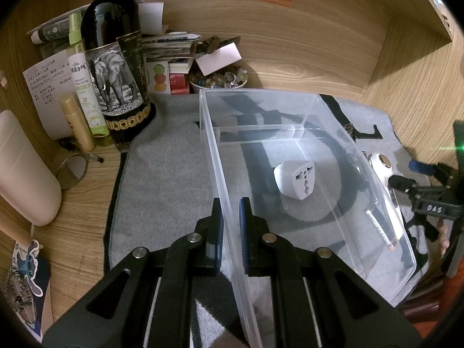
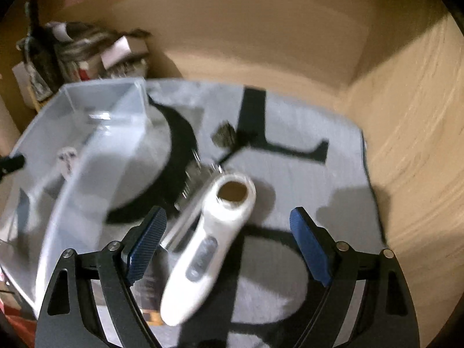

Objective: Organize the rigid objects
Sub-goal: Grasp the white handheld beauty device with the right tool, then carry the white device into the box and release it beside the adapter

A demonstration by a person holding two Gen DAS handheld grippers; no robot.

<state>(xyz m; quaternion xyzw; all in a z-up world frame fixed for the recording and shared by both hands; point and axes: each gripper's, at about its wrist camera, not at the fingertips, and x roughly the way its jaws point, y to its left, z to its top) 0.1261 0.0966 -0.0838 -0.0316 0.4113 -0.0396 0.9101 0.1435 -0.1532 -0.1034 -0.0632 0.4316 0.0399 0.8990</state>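
White handheld device (image 2: 203,249): on the grey mat (image 2: 333,179), just right of my clear bin (image 1: 290,121); long axis seven to one o'clock, between my right gripper (image 2: 229,243)'s spread, empty jaws. Left gripper (image 1: 231,226) clenched on the bin wall.

The left claw (image 1: 231,226) is matte black plastic with two angled link arms a side, joined by round silver pivot pins, and its fingers carry blue ribbed pads (image 1: 243,226). The right claw (image 2: 228,243) has the same black frame, triangular cut-outs, silver pins and blue textured pads (image 2: 308,246). White lettering marks its black body.
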